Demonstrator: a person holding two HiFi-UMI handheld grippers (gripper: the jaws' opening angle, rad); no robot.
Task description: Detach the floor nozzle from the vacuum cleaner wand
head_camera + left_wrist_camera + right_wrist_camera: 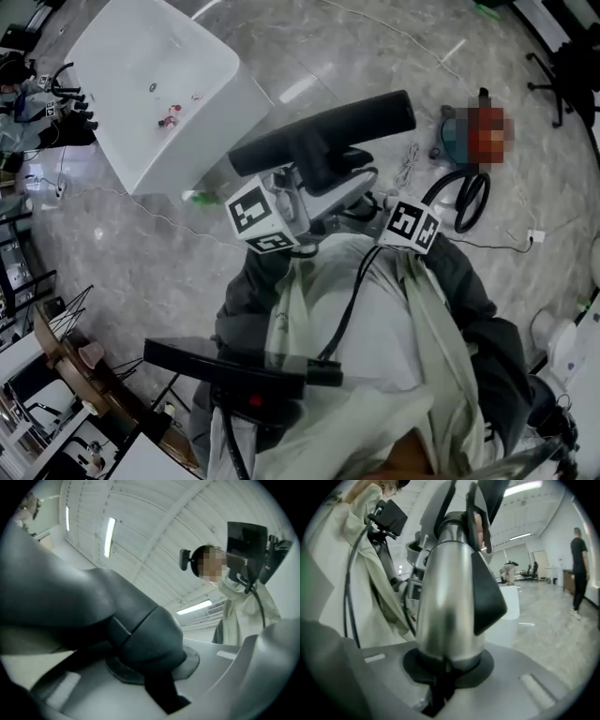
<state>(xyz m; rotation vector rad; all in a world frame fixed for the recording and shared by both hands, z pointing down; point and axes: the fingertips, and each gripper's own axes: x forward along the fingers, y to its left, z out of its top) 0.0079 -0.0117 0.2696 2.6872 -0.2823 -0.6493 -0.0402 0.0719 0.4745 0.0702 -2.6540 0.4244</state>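
Nozzle neck (pixel 140 634) sits clenched in left claw (pixel 154 681), wand (pixel 445 602) clenched in right claw (pixel 445 672).

Bright, even indoor light from the ceiling strip lights (pixel 109 536), which throw a pale glare streak on the marble floor (pixel 298 89) in my head view; shadows are soft. Both gripper views are fisheye, black at the corners, with lines bent toward the edges. In my left gripper view the dark nozzle neck (pixel 140 634) is so close it's soft and murky. In my right gripper view the silver wand (pixel 450 602) has smeared highlights and a blurred base, while the far hall is sharper.
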